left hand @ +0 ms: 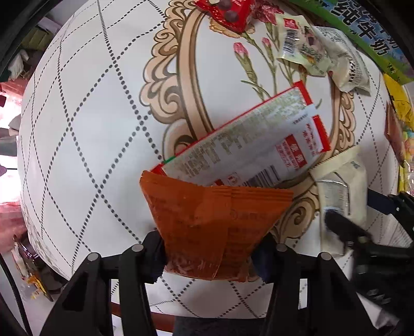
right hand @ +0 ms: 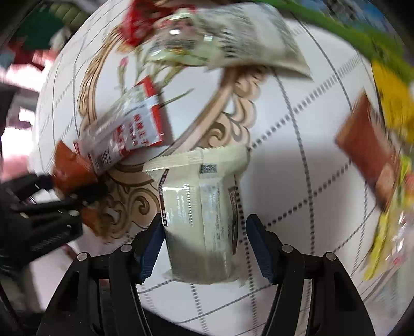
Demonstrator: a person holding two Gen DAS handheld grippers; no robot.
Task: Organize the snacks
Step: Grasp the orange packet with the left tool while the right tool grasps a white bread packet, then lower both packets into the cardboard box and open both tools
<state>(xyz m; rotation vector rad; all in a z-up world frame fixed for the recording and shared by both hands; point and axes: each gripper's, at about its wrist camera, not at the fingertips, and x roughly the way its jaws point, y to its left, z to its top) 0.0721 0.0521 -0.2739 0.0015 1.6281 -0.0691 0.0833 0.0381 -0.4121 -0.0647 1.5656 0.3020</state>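
Nearest the left wrist camera, the left gripper [left hand: 209, 254] is clamped on an orange snack packet [left hand: 212, 222], pinched at its lower end so the bag fans upward off the tablecloth [left hand: 85, 124]. The right gripper [right hand: 205, 246] straddles a cream wafer-style packet [right hand: 199, 206]; its left pad touches, the right stands apart (not yet a grip, I judge). Behind lies a red-and-white printed packet [left hand: 248, 144], partly under the orange one. Toward the table's far edge sit a red chocolate wrapper [left hand: 227, 11], pale sachets [left hand: 305, 49] and a green milk carton [left hand: 367, 33], probably the sorting pile.
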